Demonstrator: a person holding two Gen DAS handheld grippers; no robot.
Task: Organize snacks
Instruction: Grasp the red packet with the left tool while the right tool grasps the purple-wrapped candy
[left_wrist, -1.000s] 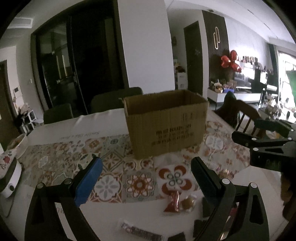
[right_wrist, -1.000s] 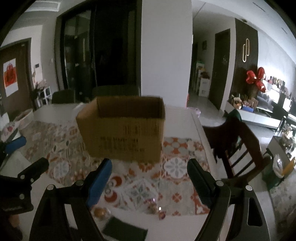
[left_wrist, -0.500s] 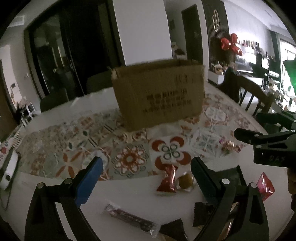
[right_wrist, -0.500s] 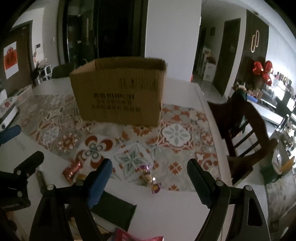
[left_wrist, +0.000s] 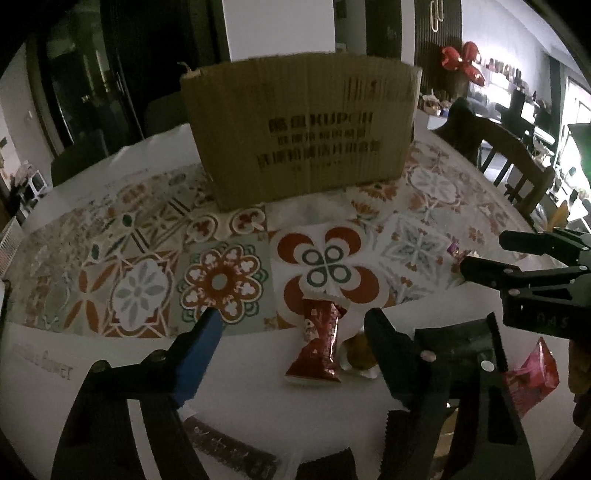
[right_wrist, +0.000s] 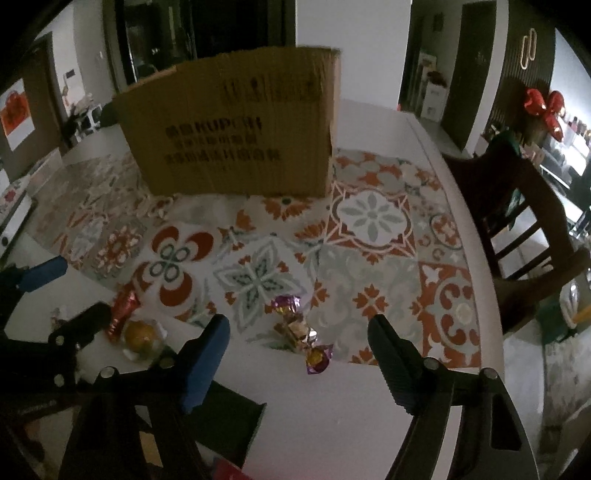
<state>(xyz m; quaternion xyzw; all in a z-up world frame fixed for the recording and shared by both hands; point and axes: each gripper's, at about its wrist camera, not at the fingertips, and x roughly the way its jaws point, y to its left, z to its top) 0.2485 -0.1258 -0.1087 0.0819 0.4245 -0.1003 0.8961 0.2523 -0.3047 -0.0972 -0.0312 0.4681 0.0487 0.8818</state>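
A brown cardboard box (left_wrist: 299, 129) stands open-topped on the patterned tablecloth; it also shows in the right wrist view (right_wrist: 236, 136). My left gripper (left_wrist: 295, 339) is open just above a red snack packet (left_wrist: 319, 343) and a round orange sweet (left_wrist: 360, 354). My right gripper (right_wrist: 299, 350) is open over a purple-and-gold wrapped candy (right_wrist: 299, 332). The red packet (right_wrist: 122, 310) and orange sweet (right_wrist: 142, 334) lie to its left.
A dark snack bar (left_wrist: 229, 450), a black packet (left_wrist: 458, 343) and a pink-red packet (left_wrist: 532, 376) lie near the table's front edge. A black packet (right_wrist: 229, 417) lies under my right gripper. A wooden chair (right_wrist: 528, 221) stands at the table's right edge.
Both grippers have moved down and forward toward the table. The box looms larger and the snacks now lie between the fingers. Both stay open.
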